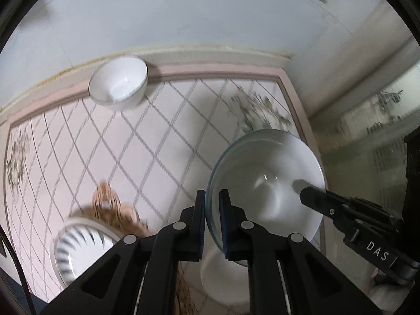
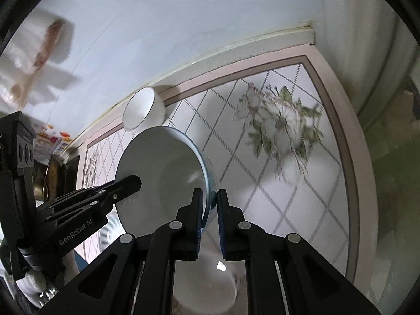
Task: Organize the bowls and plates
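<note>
Bowl [image 1: 265,183], clear glass over white, pinched by 2 claws

We see a clear glass bowl [image 1: 265,183], smooth and glossy with a faint blue rim, catching highlights. The white bowl [image 1: 119,81] by the wall looks like glazed ceramic, shiny. The tablecloth [image 1: 162,136] appears a smooth, slightly sheened printed sheet. The left gripper [image 1: 212,223] and right gripper [image 2: 210,225] are matt black plastic with ribbed blue pads [image 1: 224,225] and dull metal pins.
</note>
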`<state>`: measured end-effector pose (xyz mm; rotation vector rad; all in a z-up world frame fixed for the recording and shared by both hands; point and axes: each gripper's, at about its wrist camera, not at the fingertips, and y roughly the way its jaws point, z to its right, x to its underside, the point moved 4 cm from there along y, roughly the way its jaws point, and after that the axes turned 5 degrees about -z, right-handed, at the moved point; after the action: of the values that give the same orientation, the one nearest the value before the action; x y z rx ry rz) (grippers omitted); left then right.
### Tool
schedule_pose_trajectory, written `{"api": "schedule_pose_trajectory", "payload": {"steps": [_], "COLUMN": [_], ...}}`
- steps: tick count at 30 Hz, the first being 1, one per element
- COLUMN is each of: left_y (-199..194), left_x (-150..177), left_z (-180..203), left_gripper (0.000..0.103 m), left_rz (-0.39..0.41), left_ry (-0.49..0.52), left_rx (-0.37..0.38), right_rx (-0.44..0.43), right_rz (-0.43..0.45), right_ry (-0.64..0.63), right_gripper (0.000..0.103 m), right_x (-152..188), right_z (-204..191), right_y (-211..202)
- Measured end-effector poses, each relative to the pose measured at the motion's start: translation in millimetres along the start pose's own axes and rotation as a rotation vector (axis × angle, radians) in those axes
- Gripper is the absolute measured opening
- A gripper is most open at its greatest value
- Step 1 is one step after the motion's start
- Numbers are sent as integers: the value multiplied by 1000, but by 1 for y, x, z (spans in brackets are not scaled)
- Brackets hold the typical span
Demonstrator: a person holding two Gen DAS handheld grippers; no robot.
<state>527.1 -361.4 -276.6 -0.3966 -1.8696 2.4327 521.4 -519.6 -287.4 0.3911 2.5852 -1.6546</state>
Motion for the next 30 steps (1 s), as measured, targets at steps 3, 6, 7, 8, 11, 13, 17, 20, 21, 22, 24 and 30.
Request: {"api": "schedule_pose_trajectory", "payload": {"steps": [3,6,7,8,11,13,17,20,21,22,24,30], "left_y": [-5,-5,-5,-2,7,15,28,35,37,38,40,46], "left_x": [27,52,60,67,84,91,99,102,102,102,102,102], "left_z": [4,5,5,4,0,-1,-2,-2,-3,-3,-1,0], "left_gripper": [8,8,8,8,8,8,8,8,8,8,8,8], "left_rz": [-21,-36,-42,-52,-80,-97,-124,-148,-152,-155,-154,-167], "left_ry": [20,42,46,49,48,46,46,46,47,49,60,70], "left_rx": [21,19,19,19,20,14,-1,2,1,-1,-10,-22], "right_rx": [2,5,6,6,3,3,6,7,5,2,-1,-1], "right_rz": [-6,-20,-25,-32,-54,-68,-97,-108,-110,-111,-113,-113], "right_ry": [2,6,8,10,27,33,49,61,64,69,74,83], "right_gripper": [12,12,12,12,12,12,12,12,12,13,13,13], "right_x": [24,53,60,68,86,95,107,114,115,116,116,112], "right_z": [0,0,1,2,6,9,16,21,22,23,25,29], "right_y": [-10,-17,-17,-16,-8,-2,15,23,25,27,28,29]}}
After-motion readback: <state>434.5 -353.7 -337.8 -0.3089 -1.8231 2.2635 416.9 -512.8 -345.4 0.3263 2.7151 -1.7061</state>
